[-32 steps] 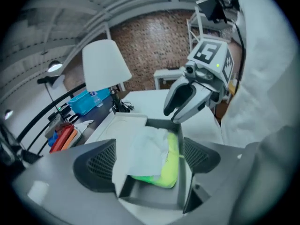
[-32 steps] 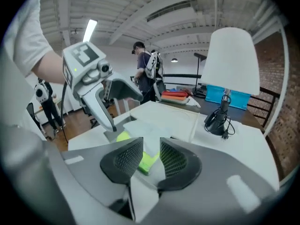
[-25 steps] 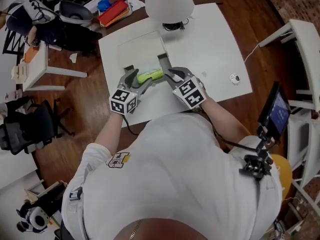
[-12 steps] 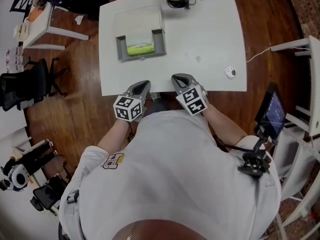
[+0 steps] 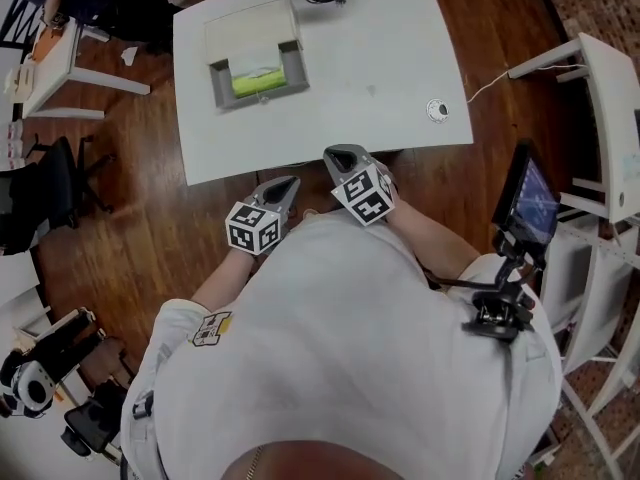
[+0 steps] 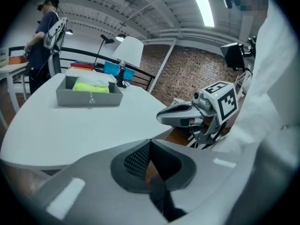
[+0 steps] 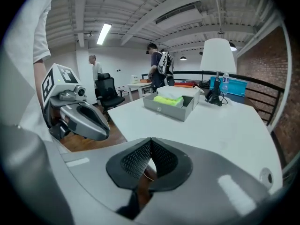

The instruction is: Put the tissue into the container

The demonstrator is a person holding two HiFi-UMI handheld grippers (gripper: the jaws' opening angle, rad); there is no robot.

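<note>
The yellow-green tissue pack (image 5: 256, 81) lies inside the grey open container (image 5: 219, 85) at the far left of the white table (image 5: 380, 58). Both grippers hang off the table's near edge, close to the person's body. My left gripper (image 5: 284, 184) is shut with nothing in it, and so is my right gripper (image 5: 339, 155). In the left gripper view the shut jaws (image 6: 150, 143) point toward the container (image 6: 89, 98) and tissue (image 6: 90, 86). The right gripper view shows its shut jaws (image 7: 150, 143), the container (image 7: 169, 109) and the tissue (image 7: 168, 100) beyond.
A lamp (image 6: 128, 52) stands behind the container at the table's far edge. A small round object (image 5: 437, 110) lies at the table's right side. A monitor on a stand (image 5: 524, 200) is at the right, and chairs and a side table (image 5: 60, 58) stand at the left.
Both grippers left the tissue in the container, drew back to the table's near edge and shut. The tissue stays in the container.
</note>
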